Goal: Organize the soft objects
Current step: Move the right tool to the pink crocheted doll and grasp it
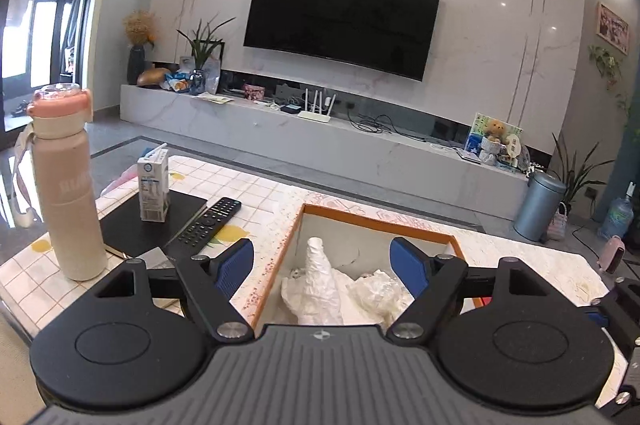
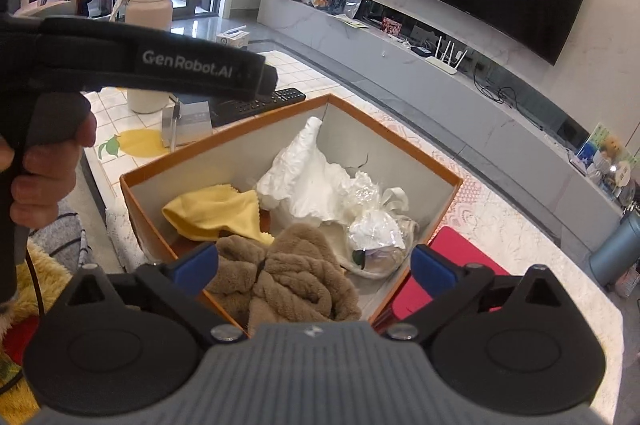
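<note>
An orange-edged box point(image 2: 132, 193) with grey inner walls stands on the table. In it lie a brown fuzzy cloth point(image 2: 296, 277), a yellow cloth point(image 2: 212, 211), a crumpled white cloth point(image 2: 304, 177) and a clear plastic bag with white stuff point(image 2: 374, 233). My right gripper point(image 2: 314, 263) is open and empty, just above the brown cloth at the box's near corner. My left gripper point(image 1: 322, 263) is open and empty over the box's point(image 1: 380, 221) near side; the white cloth point(image 1: 320, 277) lies between its fingers' lines.
A pink bottle point(image 1: 66, 185), milk carton point(image 1: 153, 185), remote point(image 1: 210, 221) and black notebook point(image 1: 132, 225) stand left of the box. A red flat thing point(image 2: 444, 273) lies right of the box. The left gripper's handle and hand point(image 2: 48, 161) show at the left.
</note>
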A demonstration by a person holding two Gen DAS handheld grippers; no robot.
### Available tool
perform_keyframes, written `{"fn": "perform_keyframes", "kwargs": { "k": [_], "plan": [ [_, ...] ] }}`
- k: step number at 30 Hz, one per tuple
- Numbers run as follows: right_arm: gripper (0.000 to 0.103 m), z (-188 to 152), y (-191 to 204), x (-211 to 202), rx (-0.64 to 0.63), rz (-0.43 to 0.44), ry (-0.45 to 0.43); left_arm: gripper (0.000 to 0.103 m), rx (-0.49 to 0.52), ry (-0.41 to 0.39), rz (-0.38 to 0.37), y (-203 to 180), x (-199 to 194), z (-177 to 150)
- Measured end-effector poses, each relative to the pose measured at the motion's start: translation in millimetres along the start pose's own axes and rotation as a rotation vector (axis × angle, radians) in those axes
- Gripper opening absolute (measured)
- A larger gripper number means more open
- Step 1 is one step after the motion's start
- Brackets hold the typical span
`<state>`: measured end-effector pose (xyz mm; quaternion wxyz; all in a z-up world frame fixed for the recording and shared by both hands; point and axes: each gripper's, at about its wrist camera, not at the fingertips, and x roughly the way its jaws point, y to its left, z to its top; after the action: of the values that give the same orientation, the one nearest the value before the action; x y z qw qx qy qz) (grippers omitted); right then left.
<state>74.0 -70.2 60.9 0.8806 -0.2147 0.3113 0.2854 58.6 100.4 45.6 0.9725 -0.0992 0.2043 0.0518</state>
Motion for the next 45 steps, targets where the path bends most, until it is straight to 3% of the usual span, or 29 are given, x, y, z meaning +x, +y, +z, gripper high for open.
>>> {"fn": "perform_keyframes", "kwargs": {
  "k": [11, 16, 21, 28, 33, 39, 45],
  "plan": [
    [0.100, -6, -24, -16, 0.044, -0.033, -0.023, 0.091, -0.027, 0.001, -0.003, 2, -2, 0],
    [0.100, -9, -36, -29, 0.068, -0.044, -0.047, 0.091, -0.012, 0.017, -0.089, -6, -10, 2],
    [0.100, -16, -56, -45, 0.088, -0.071, -0.055, 0.091, 0.052, -0.035, -0.088, -30, -28, 5],
    [0.100, -33, -109, -76, 0.192, -0.150, -0.103, 0.091, 0.154, -0.049, -0.087, -77, -36, 16],
    [0.100, -51, -159, -88, 0.278, -0.215, -0.118, 0.091, 0.200, 0.004, -0.175, -114, -27, 26],
    [0.100, -85, -221, -73, 0.428, -0.249, -0.089, 0.091, 0.289, 0.061, -0.237, -159, 2, 35],
    [0.100, -128, -255, -5, 0.554, -0.253, 0.029, 0.091, 0.330, 0.159, -0.274, -183, 31, 19]
  ]
}}
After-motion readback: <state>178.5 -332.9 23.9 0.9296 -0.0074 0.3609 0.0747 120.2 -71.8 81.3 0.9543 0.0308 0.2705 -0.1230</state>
